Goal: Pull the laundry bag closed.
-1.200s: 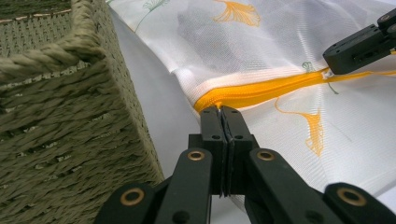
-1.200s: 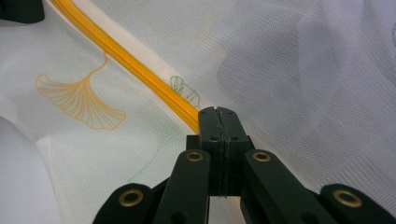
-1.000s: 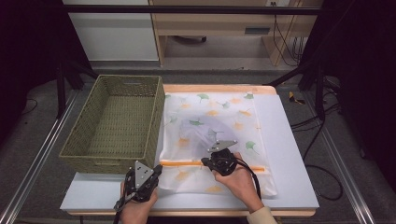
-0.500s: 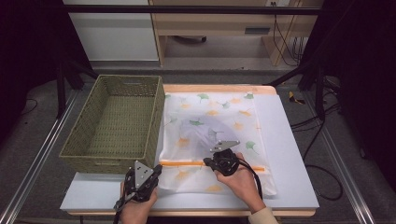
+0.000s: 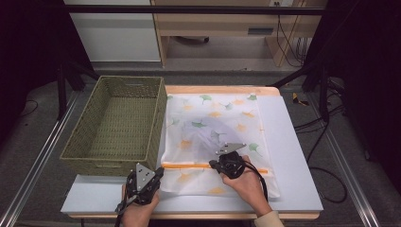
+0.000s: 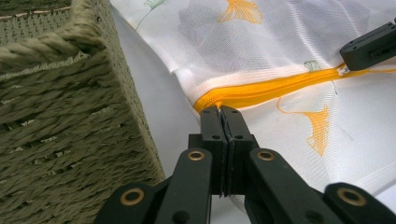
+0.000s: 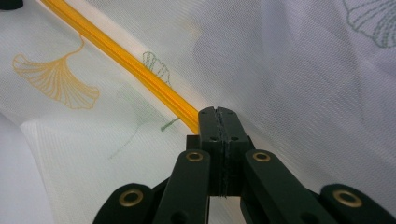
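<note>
A thin mesh laundry bag with a leaf print lies flat on the table, just right of the woven basket. It is light, soft and floppy, so it will sag and slide on the smooth top rather than lift as one piece; the orange zipper across its near part is the firmest place to grip. The left gripper is pinched tight on the zipper's left end. The right gripper is pressed together farther along the zipper, probably on the slider, though its jaws hide it. A grey shape inside the bag shows dimly through the mesh. Against the frames from a second ago, nothing has visibly shifted: both hands, bag and basket sit as before.
</note>
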`<move>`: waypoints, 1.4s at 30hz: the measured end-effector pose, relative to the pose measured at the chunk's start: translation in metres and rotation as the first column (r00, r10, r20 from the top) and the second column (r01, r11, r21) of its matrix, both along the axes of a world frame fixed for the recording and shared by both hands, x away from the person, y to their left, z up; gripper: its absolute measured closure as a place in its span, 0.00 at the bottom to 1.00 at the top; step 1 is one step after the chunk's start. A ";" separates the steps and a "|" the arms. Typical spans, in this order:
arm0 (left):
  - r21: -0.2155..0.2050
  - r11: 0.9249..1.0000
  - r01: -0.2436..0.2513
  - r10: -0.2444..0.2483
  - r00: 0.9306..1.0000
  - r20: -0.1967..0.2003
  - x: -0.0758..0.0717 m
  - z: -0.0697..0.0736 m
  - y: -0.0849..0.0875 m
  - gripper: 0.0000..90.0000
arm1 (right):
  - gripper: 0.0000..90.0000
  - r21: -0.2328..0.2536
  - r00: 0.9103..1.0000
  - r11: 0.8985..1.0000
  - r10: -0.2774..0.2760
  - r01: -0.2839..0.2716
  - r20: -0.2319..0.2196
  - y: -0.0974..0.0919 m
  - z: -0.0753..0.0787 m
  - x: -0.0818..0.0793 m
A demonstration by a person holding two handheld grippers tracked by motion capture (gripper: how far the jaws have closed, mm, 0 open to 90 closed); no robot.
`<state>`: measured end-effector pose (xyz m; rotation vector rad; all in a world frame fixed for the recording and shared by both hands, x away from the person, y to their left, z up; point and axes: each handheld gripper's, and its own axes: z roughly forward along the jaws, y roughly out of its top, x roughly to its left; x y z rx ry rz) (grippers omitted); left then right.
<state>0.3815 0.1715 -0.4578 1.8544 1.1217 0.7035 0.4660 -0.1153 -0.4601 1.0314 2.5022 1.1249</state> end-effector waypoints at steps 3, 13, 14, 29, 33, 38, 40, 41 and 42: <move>0.002 1.000 -0.001 0.001 1.000 0.001 0.000 0.000 0.000 0.99 | 1.00 0.003 1.000 1.000 -0.005 0.005 -0.001 -0.001 0.001 0.000; 0.001 1.000 -0.006 0.006 1.000 -0.002 0.000 -0.003 0.001 0.99 | 1.00 -0.015 1.000 1.000 -0.027 0.027 -0.007 -0.007 0.004 -0.002; 0.000 1.000 -0.005 0.005 1.000 -0.002 0.000 -0.003 0.001 0.99 | 1.00 -0.016 1.000 0.999 -0.030 0.030 -0.008 -0.008 0.004 -0.002; -0.004 1.000 -0.012 0.012 1.000 0.011 -0.002 -0.002 0.003 0.99 | 1.00 -0.035 0.997 0.996 -0.077 0.077 -0.012 -0.020 0.010 -0.009; -0.007 1.000 -0.015 0.015 1.000 0.012 -0.002 -0.003 0.003 0.99 | 1.00 -0.039 0.995 0.995 -0.096 0.096 -0.016 -0.027 0.011 -0.011; -0.005 1.000 -0.010 0.010 1.000 0.011 -0.003 -0.005 0.003 0.99 | 1.00 -0.038 0.992 0.992 -0.123 0.122 -0.016 -0.039 0.009 -0.015; -0.007 1.000 -0.010 0.010 1.000 0.007 -0.003 -0.006 0.003 0.99 | 1.00 -0.034 0.991 0.991 -0.134 0.133 -0.018 -0.042 0.008 -0.016; -0.010 1.000 -0.011 0.011 1.000 0.007 -0.003 -0.007 0.004 0.99 | 1.00 -0.029 0.990 0.990 -0.142 0.141 -0.022 -0.044 0.008 -0.016; -0.012 1.000 -0.012 0.012 1.000 0.006 -0.003 -0.007 0.004 0.99 | 1.00 -0.032 0.989 0.989 -0.143 0.142 -0.021 -0.046 0.008 -0.017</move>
